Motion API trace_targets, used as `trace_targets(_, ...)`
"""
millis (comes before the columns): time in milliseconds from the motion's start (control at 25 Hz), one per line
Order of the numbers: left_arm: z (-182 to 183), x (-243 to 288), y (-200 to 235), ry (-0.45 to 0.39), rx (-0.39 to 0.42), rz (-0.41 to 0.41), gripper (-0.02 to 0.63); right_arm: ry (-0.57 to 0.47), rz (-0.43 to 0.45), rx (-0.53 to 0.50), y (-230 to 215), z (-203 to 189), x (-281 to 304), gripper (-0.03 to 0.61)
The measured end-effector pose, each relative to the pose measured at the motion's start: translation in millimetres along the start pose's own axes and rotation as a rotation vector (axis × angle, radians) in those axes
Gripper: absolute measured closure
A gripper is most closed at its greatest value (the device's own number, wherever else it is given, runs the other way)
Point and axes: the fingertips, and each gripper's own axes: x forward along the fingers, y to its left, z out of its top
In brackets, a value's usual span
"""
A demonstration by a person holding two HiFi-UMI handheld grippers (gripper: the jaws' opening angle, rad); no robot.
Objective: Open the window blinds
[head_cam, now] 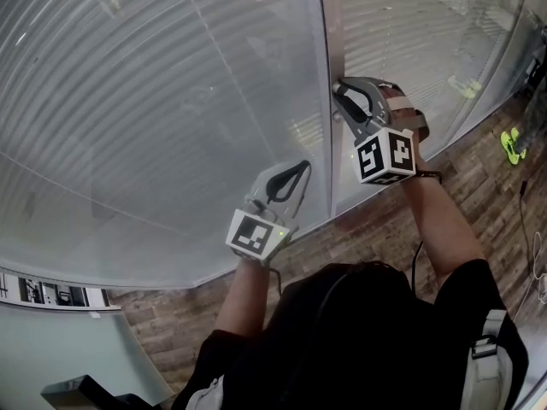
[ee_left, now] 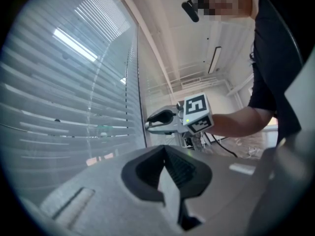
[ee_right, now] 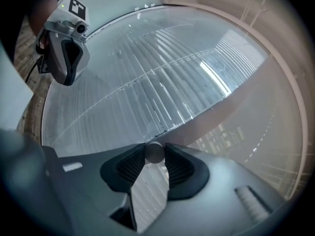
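Right gripper point(head_cam: 340, 92): jaws clamped on a round wand point(ee_right: 154, 152) beside the window post point(head_cam: 332, 24), at the edge of the window blinds point(head_cam: 154, 101). We see the slats lying flat across the glass. Left gripper point(head_cam: 299, 171): jaws together on nothing, close to the slats, below the right.

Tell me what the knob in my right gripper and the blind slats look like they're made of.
Knob: a small round stub clamped by the right gripper. It is dull grey with a soft sheen, so probably brushed metal, possibly plastic. Blind slats: thin, pale grey and evenly straight with bright streaks, likely painted aluminium. Reflections across them suggest a glass pane in front.
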Motion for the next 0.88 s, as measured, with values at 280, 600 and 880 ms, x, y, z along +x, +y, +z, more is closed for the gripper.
trace_targets(280,-1.0,2.2,-4.0,0.007,-0.005,-0.013,0.609,-0.019,-0.006,0.143,-4.6,0.9,-0.5,0.449)
trace_targets(600,-0.2,4.5,-2.1,0.005,-0.004,-0.014,0.609,-0.042,0.001,0.287,-8.0,-0.8,0.3,0.449)
trace_targets(880,-3.8,3.8,-3.0,0.006,-0.016,-0.014,0.609,-0.075,-0.009,0.521,-10.9,-5.1,1.3,0.449)
